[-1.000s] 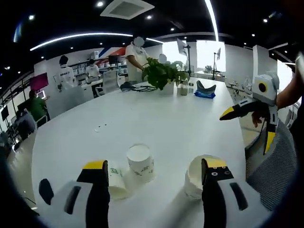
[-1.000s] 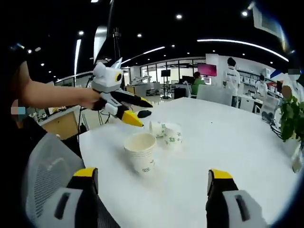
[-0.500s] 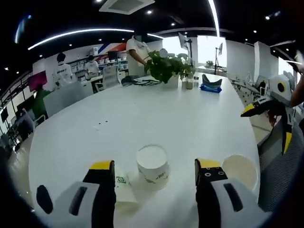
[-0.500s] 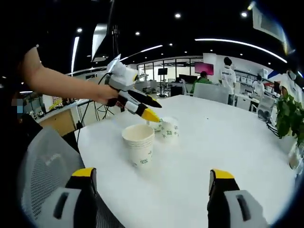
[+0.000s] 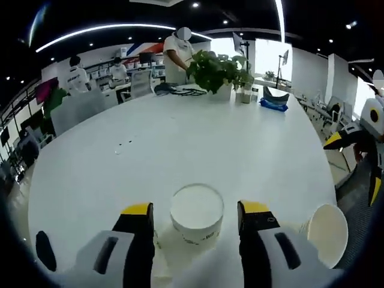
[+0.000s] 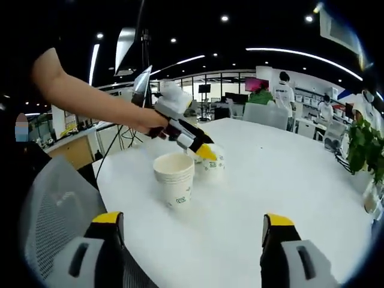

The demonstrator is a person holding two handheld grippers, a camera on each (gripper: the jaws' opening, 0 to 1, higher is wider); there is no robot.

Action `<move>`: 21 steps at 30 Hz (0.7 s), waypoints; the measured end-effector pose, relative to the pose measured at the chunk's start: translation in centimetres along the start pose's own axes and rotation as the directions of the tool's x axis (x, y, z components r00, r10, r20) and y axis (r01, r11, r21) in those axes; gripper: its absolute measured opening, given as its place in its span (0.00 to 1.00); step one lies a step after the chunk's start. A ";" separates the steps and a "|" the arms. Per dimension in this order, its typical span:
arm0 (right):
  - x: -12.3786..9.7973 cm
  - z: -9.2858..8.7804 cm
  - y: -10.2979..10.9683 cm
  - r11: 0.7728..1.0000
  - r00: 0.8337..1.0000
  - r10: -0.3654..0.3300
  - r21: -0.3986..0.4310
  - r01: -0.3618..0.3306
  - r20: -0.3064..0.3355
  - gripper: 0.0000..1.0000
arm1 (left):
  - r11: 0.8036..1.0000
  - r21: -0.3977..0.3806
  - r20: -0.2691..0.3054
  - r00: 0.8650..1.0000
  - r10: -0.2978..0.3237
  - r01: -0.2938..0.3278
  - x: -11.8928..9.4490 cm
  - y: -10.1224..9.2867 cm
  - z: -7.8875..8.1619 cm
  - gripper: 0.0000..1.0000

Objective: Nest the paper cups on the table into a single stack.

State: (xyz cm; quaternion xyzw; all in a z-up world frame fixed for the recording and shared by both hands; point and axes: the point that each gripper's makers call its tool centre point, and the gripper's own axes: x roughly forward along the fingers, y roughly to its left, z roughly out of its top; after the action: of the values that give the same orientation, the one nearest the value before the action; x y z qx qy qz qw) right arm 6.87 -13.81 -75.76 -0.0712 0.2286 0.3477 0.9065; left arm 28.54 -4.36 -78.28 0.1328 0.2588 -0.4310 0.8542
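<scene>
1. A white paper cup [image 5: 197, 213] stands upright on the white worktop [image 5: 198, 138], open mouth up, with a small green mark low on its wall; in the left gripper view it sits between the yellow-tipped jaws of the left tool [image 5: 195, 217].
2. The left tool is spread wide, a jaw on either side of that cup; whether the jaws touch its wall cannot be told.
3. A second cup lies partly hidden behind the left jaw, so little of it can be made out.
4. A taller stack of cups [image 6: 174, 178] stands near the worktop's edge in the right gripper view, its rims showing as faint rings under the lip and a green mark low down; in the left gripper view it is cut off at the lower right.
5. In the right gripper view the left tool covers the upper part of the cup just behind the stack, so the grip itself stays hidden.
6. The right tool [image 6: 191, 229] hangs with its jaws spread far apart and nothing between them, well short of the stack.
7. A grey mesh chair back [image 6: 51, 207] sits low at the left of that view.
8. A potted plant [image 5: 217, 72] stands at the far end of the worktop, with people blurred beyond it.
</scene>
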 end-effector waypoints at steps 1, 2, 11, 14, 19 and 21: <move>0.0 0.0 0.0 1.000 1.000 -0.002 0.001 0.002 -0.002 0.96 | 1.000 0.017 -0.011 1.000 0.001 0.000 0.2 -0.1 -0.1 0.53; 0.0 0.0 -0.1 1.000 1.000 -0.004 0.001 0.004 -0.001 0.96 | 1.000 0.023 -0.017 1.000 0.001 -0.001 0.5 0.2 -0.2 0.51; -0.1 0.1 -0.3 1.000 1.000 -0.015 0.005 0.015 0.000 0.95 | 0.999 0.040 -0.075 0.997 0.012 -0.009 0.7 0.2 -0.7 0.37; -0.1 0.1 -0.4 1.000 1.000 -0.017 0.004 0.017 0.001 0.95 | 0.999 0.030 -0.076 0.997 0.014 -0.012 0.7 0.3 -0.8 0.37; -0.1 0.2 -0.5 1.000 1.000 -0.018 0.005 0.018 0.005 0.95 | 1.000 0.015 -0.061 0.998 0.017 -0.016 0.2 0.1 -0.4 0.36; -0.2 0.2 -0.4 1.000 1.000 -0.017 0.003 0.017 0.006 0.95 | 0.999 0.030 -0.046 0.998 0.032 -0.031 0.1 0.3 -0.2 0.36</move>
State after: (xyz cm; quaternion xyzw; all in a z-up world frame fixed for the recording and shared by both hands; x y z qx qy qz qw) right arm 7.11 -14.13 -75.52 -0.0706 0.2259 0.3398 0.9102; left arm 28.77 -4.14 -78.46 0.1592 0.2701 -0.4180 0.8526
